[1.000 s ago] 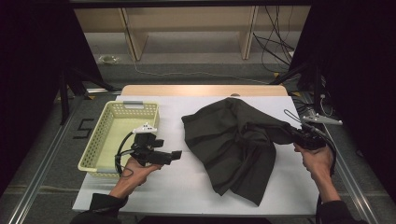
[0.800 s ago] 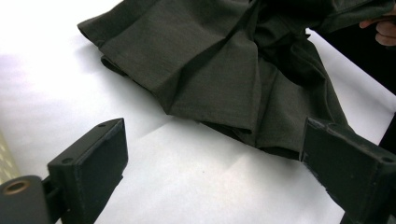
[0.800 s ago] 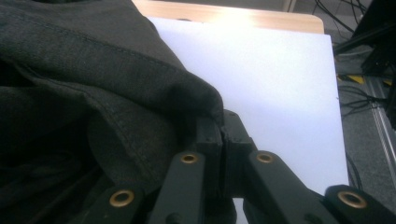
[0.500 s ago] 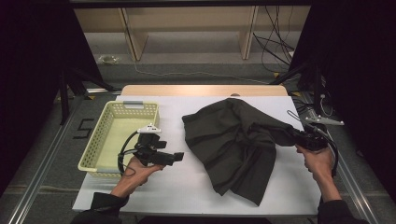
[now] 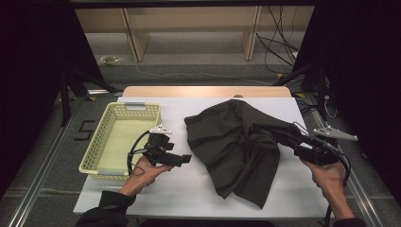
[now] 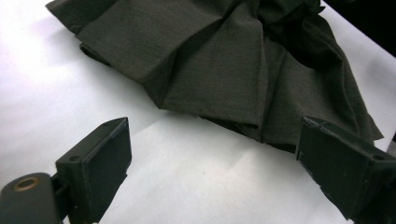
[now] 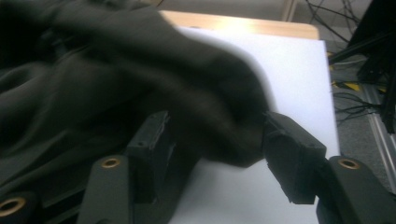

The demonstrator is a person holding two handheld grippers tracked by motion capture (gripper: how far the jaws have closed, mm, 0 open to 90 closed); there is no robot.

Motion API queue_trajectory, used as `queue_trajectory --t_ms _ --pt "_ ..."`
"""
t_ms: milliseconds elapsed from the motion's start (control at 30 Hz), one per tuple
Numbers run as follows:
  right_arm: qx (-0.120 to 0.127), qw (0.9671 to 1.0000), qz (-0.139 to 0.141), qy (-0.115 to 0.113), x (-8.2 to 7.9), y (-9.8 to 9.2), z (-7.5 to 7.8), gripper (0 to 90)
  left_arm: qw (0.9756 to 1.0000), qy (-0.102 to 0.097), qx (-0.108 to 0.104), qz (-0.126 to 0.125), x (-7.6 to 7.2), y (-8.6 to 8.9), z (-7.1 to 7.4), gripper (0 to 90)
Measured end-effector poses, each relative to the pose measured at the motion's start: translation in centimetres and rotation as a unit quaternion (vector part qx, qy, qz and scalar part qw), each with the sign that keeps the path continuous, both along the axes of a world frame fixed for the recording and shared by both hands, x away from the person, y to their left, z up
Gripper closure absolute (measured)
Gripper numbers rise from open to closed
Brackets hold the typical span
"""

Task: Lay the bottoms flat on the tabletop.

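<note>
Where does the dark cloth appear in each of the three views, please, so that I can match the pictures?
High view: the dark cloth lies crumpled right of centre on the white table top, right of the yellow basket.
Left gripper view: it spreads across the upper half, beyond the open fingers.
Right gripper view: it covers the left and centre, a fold lying between the open fingers.
Shared landmark: the white table top.

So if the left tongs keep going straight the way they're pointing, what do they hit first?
Probably the near folded edge of the crumpled dark grey cloth garment. The open left tongs have bare white tabletop ahead of them before it, though depth is hard to judge.
</note>
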State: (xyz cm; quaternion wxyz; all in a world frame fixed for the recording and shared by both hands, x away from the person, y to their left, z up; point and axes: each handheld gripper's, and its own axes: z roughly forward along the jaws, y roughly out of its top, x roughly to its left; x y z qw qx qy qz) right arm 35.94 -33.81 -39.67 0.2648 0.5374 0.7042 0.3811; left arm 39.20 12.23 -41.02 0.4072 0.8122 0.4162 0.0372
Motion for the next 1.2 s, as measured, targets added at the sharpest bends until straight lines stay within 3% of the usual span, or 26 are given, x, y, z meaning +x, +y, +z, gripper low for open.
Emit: queue_trajectory --t_ms 100,167,467,567,633,767,900,1200 --pt "-0.012 0.9999 0.009 0.000 -0.9 0.9 -0.1 39.2 1.0000 -0.002 0.002 0.003 0.6 -0.8 -0.2 10.1" --pt "-0.008 0.9999 0.013 0.003 -1.2 1.3 -0.2 37.6 1.0000 0.000 0.007 0.000 1.0 -1.3 -0.4 10.1" --pt "-0.017 0.9992 0.031 0.018 -1.6 2.7 -1.3 32.0 0.9997 0.010 0.023 -0.007 3.2 -4.2 -1.8 10.1" --pt "-0.001 0.9992 0.034 0.020 -1.7 2.9 -1.6 30.2 0.9995 0.012 0.027 -0.011 3.7 -5.0 -2.2 10.1" --pt "0.006 0.9989 0.037 0.027 -1.6 3.0 -1.9 28.6 0.9993 0.017 0.030 -0.015 4.0 -5.5 -2.5 10.1" --pt "-0.007 0.9969 0.055 0.056 -1.5 4.0 -3.1 26.6 0.9986 0.026 0.038 -0.024 4.6 -6.3 -3.4 10.4" --pt "-0.040 0.9934 0.073 0.079 -1.2 5.0 -4.3 25.7 0.9979 0.036 0.045 -0.030 5.1 -7.0 -4.2 11.7" --pt "-0.042 0.9904 0.080 0.105 -0.7 5.3 -5.4 25.6 0.9949 0.049 0.076 -0.043 5.4 -8.4 -5.5 14.0"
